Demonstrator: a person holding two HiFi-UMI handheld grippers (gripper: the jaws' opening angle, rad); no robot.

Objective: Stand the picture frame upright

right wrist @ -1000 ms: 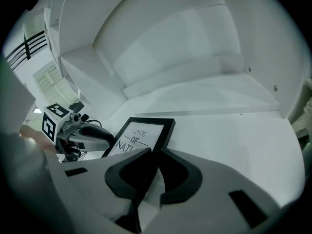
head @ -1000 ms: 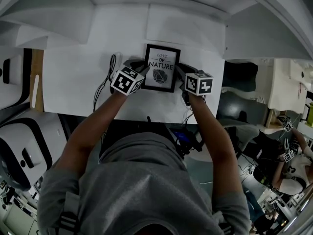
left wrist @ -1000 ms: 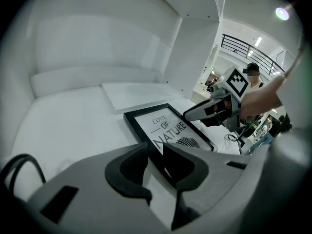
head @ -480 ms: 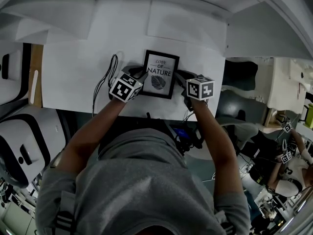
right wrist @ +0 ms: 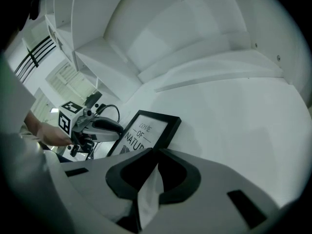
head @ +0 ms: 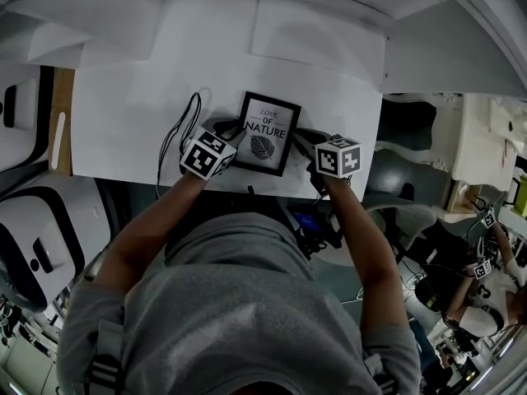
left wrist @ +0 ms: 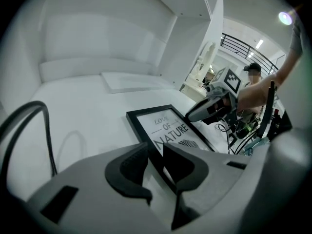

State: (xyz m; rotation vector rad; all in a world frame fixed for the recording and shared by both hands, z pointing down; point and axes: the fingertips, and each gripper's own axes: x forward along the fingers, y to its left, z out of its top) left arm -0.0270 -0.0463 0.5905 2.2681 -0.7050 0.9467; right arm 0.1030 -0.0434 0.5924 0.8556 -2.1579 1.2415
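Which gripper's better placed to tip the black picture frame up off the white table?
Left, probably. The left gripper plainly clamps the rail of the black picture frame. On the right gripper the jaws look nearly together where the frame edge meets their tips, so its hold is unclear.

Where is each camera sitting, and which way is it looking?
Head view: on the person's head, facing steeply down at the white table and picture frame; shows both arms, the left gripper and right gripper.
Left gripper view: on the left gripper, looking along its jaws, closed on the frame's edge, toward the right gripper.
Right gripper view: on the right gripper, looking along its jaws at the frame and the left gripper beyond.
Shared: both gripper views show the frame and the opposite gripper.
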